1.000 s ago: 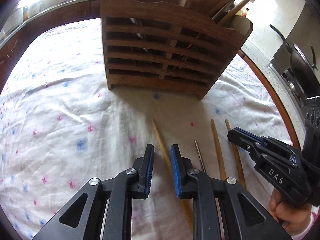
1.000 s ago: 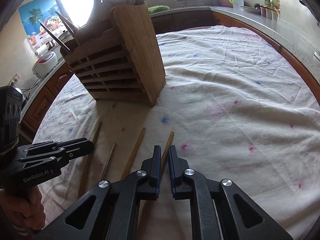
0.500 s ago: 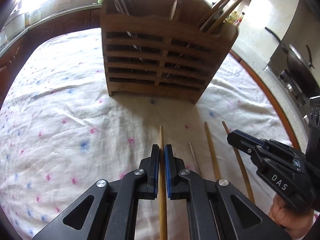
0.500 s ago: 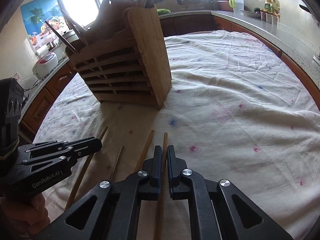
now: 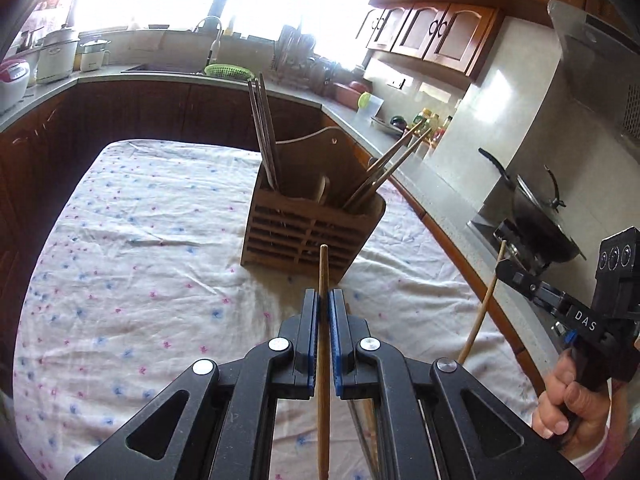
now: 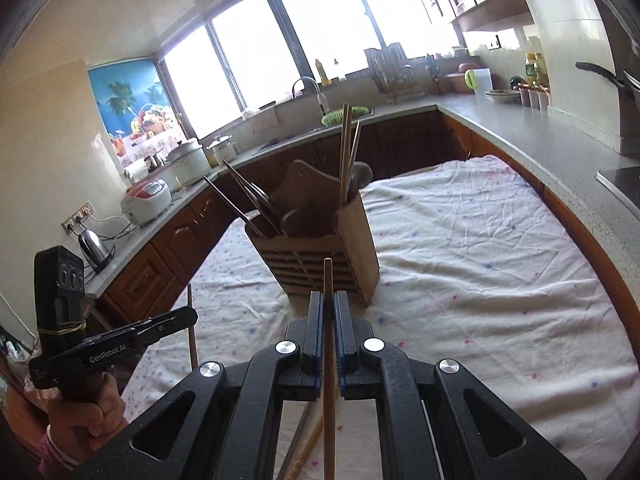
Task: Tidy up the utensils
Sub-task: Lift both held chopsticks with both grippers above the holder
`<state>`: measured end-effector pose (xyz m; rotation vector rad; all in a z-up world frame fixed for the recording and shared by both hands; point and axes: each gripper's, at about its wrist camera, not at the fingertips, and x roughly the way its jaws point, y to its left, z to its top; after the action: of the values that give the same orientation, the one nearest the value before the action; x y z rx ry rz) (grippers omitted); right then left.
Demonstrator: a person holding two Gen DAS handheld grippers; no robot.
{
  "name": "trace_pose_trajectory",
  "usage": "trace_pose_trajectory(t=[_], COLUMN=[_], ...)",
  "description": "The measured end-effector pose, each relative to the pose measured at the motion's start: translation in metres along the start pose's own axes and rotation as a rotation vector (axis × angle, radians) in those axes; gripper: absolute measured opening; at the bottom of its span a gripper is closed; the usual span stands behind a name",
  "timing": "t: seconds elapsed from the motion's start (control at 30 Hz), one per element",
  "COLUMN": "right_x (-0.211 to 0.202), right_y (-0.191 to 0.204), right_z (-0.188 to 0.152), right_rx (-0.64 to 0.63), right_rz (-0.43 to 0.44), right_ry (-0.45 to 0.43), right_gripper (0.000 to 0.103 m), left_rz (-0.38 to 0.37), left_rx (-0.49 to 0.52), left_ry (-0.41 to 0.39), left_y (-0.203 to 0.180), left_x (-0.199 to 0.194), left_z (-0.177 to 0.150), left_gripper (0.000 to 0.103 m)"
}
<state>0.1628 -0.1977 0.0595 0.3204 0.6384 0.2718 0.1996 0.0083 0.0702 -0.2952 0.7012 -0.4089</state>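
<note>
In the left wrist view, my left gripper (image 5: pixel 324 300) is shut on a wooden chopstick (image 5: pixel 322 268), raised above the flowered tablecloth (image 5: pixel 140 240). The chopstick's tip points at the slatted wooden utensil holder (image 5: pixel 312 232). My right gripper (image 5: pixel 502 268) is at that view's right edge, with a second wooden chopstick (image 5: pixel 484 308) hanging from it. In the right wrist view, my right gripper (image 6: pixel 328 300) is shut on that chopstick (image 6: pixel 328 276), in front of the holder (image 6: pixel 320 256). My left gripper (image 6: pixel 188 316) is at the left with its chopstick (image 6: pixel 192 328). The holder has several chopsticks and a spoon in it.
Two more chopsticks (image 6: pixel 304 444), one metal and one wooden, lie on the cloth under my right gripper. A black pan (image 5: pixel 536 216) sits on the stove to the right. A rice cooker (image 6: pixel 146 200) and a kettle (image 6: pixel 94 246) stand on the left counter. Each gripper is held by a hand (image 5: pixel 560 400).
Both grippers closed on a chopstick each and lifted it off the cloth. Both have risen and tilted up, so the holder now looks smaller and farther off.
</note>
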Motion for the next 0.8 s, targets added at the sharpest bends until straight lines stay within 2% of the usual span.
trace_pose_trajectory(t=[0.27,0.8], right_x=[-0.037,-0.029], right_y=[0.009,0.014], right_z=[0.03,0.042], right_rx=[-0.008,-0.024], right_rz=[0.033,0.043], right_ry=[-0.129,-0.148], right_gripper=[0.005,0.005], left_rz=[-0.017,0.0], left_rx=[-0.003,0.01], left_ry=[-0.094,-0.172], left_y=[0.003,0.002], left_x=[-0.048,-0.062], left_z=[0.01,0.032], left_gripper=[0.004,0.004])
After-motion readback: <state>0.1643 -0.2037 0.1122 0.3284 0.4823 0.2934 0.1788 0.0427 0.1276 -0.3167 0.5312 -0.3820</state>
